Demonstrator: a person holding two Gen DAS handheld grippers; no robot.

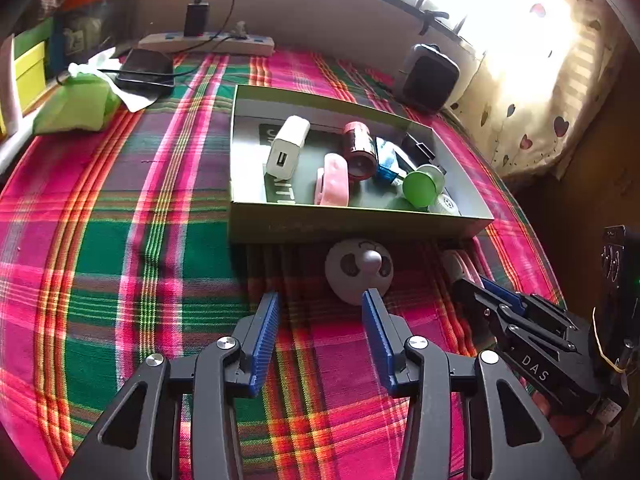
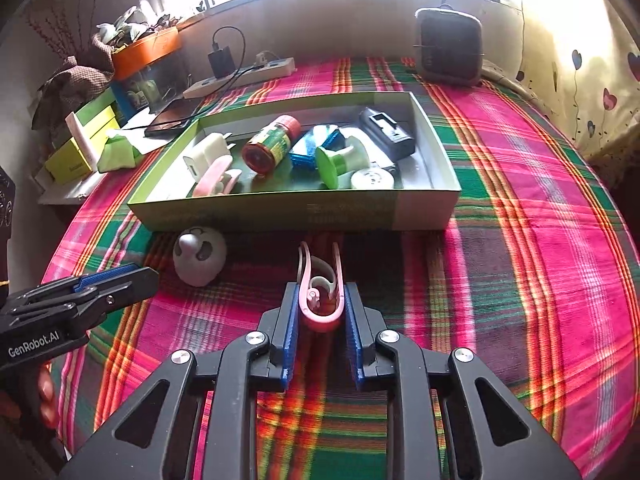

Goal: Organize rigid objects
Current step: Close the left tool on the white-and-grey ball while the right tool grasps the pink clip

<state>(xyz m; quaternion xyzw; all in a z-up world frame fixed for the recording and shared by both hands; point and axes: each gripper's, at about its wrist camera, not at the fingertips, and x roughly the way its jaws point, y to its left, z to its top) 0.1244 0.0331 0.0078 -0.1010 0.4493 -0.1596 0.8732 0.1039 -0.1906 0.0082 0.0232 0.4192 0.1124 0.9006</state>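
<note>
Both tongs (image 2: 320, 300) (near box edge (image 2: 280, 210)) flank open cloth.

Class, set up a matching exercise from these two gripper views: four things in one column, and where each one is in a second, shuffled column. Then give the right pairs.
Things
1. pink clip
2. panda figure
3. white charger
4. black speaker

Places
A. on the cloth at the far edge, by the curtain
B. between the pads of the right gripper
C. inside the green box, at its left end
D. on the cloth just in front of the box, ahead of the open left gripper

Pairs: 1-B, 2-D, 3-C, 4-A
</note>
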